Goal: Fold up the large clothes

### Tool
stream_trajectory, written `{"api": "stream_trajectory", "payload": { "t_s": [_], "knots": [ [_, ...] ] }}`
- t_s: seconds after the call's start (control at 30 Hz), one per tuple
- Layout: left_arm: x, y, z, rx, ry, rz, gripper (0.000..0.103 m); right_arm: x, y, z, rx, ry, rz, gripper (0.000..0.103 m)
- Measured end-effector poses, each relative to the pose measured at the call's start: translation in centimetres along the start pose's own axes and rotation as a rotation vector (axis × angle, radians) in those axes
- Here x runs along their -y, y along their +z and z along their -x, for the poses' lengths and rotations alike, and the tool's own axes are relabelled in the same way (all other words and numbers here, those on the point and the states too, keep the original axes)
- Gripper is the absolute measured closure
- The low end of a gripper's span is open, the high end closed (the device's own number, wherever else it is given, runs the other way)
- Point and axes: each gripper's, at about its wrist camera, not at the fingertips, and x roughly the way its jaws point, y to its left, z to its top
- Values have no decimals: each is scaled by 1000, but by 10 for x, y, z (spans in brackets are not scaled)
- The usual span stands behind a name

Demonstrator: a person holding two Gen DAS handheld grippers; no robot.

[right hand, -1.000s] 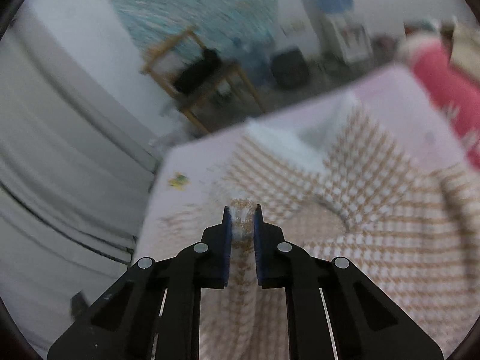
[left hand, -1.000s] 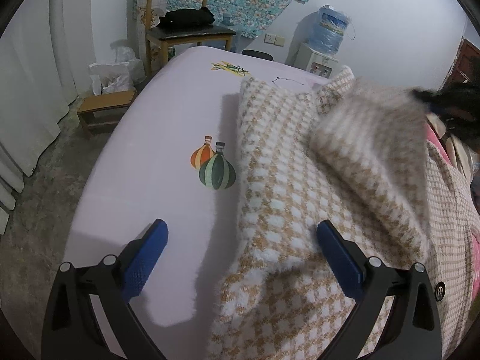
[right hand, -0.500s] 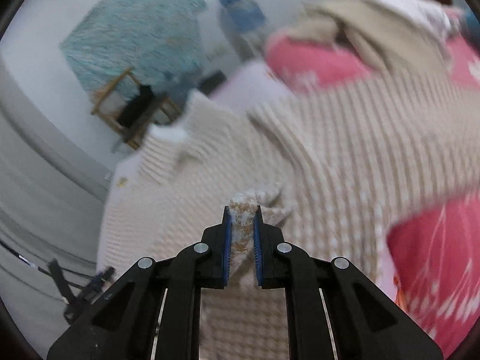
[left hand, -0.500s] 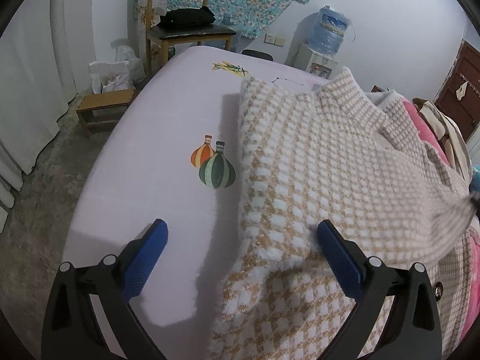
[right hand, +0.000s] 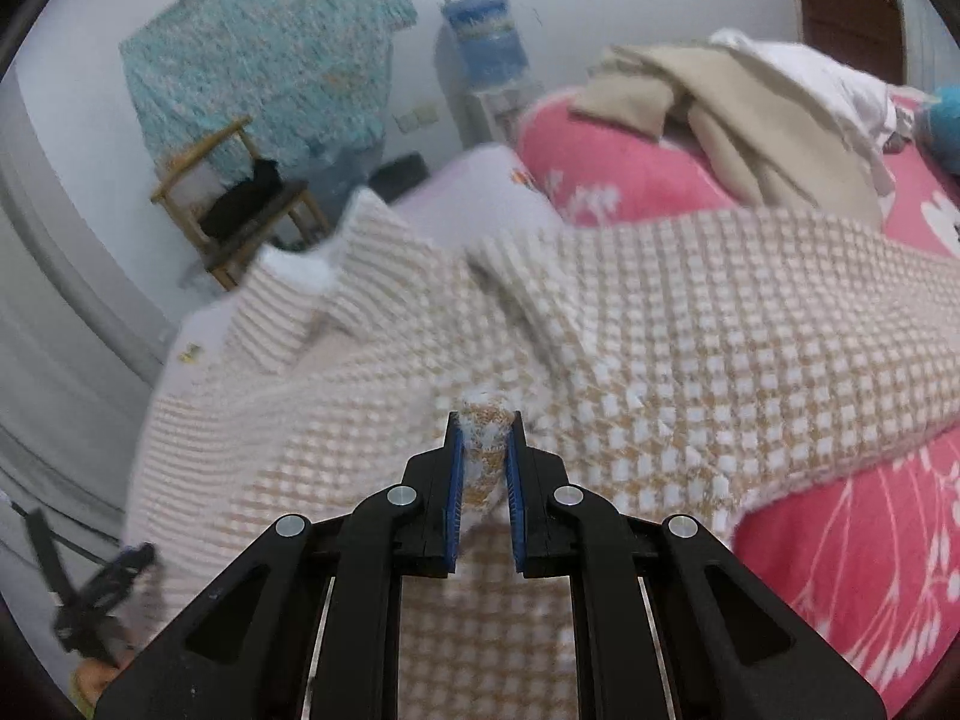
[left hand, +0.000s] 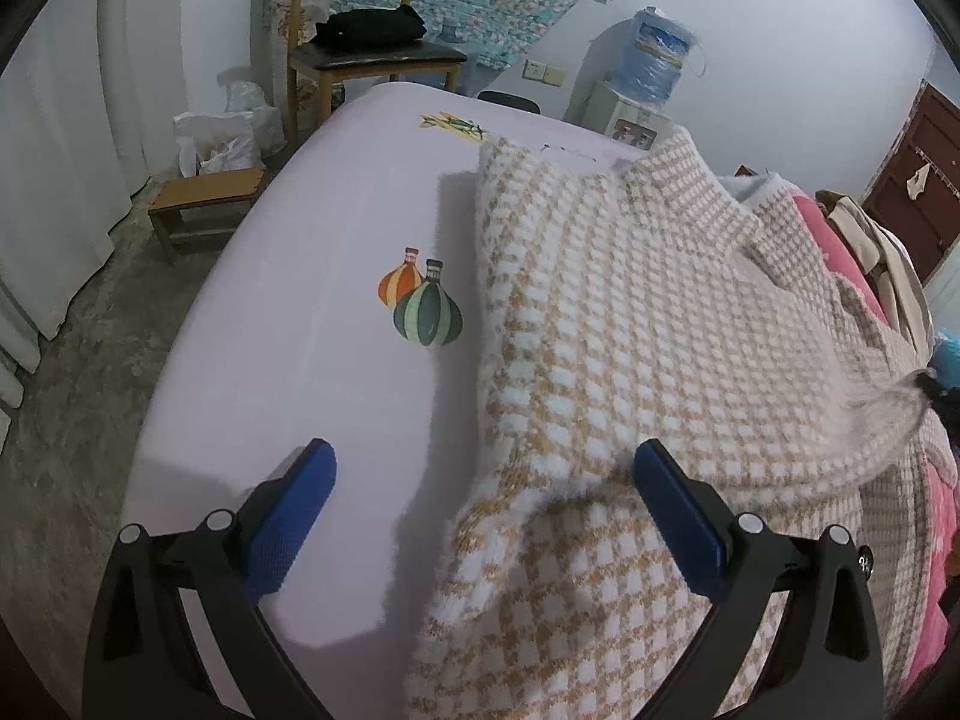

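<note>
1. The sweater [left hand: 648,324] is lying spread on the bed [left hand: 312,276], covering the bed's right part in the left wrist view.
2. The printed gourd motif [left hand: 423,309] is sitting on the sheet just left of the sweater's edge.
3. The left gripper [left hand: 486,504] is hovering with wide jaws over that edge, near the bed's front.
4. The right gripper [right hand: 483,450] is pinching a sweater fold at the garment's right side.
5. The chair [left hand: 366,54] is standing behind the bed; the stool [left hand: 204,204] is standing to the bed's left; the water dispenser [left hand: 642,90] is standing behind, to the right.
6. The quilt [right hand: 840,540] is lying right of the sweater, partly under it.

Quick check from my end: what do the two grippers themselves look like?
Both match: the left gripper and right gripper have matte black angular linkage arms with silver round pivot pins, and jaws faced with ribbed blue pads. No cables, markings or sleeves show.
</note>
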Motion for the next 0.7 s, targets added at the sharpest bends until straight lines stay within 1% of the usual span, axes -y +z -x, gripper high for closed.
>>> {"api": "stream_trajectory", "payload": {
  "t_s": [0.07,0.13,0.17,0.2,0.23,0.27,0.37,0.47,0.53,0.57,0.6,0.63,0.67,0.7],
  "knots": [
    [1,-2,1,-4,1,-9,5,4,-3,-18,-74,-19,15,91],
    [2,-4,3,-10,-1,-26,5,4,-4,-19,-97,-20,23,85],
    [2,-6,4,-13,1,-37,5,3,-3,-14,-90,-16,32,79],
    [2,-8,4,-12,3,-45,5,2,-2,-10,-81,-7,35,65],
    [2,-9,4,-11,6,-51,5,2,1,-4,-66,7,36,57],
    [2,-10,4,-10,10,-59,5,1,3,-1,-53,16,38,51],
    [5,-12,3,-7,29,-78,5,-2,12,-3,-64,6,46,51],
    [6,-12,2,-5,36,-79,5,-10,19,-23,-106,-34,91,51],
    [7,-12,2,-4,39,-81,5,-14,20,-40,-143,-64,111,59],
    [7,-12,2,-3,40,-83,5,-16,19,-47,-161,-73,122,71],
    [7,-12,2,-2,39,-85,5,-18,20,-53,-164,-99,135,77],
    [6,-12,2,-1,38,-85,5,-21,19,-55,-160,-122,160,80],
    [6,-12,2,0,37,-85,5,-24,18,-55,-152,-134,181,90],
    [6,-12,2,1,36,-85,5,-25,18,-55,-147,-132,188,93]
  ]
}}
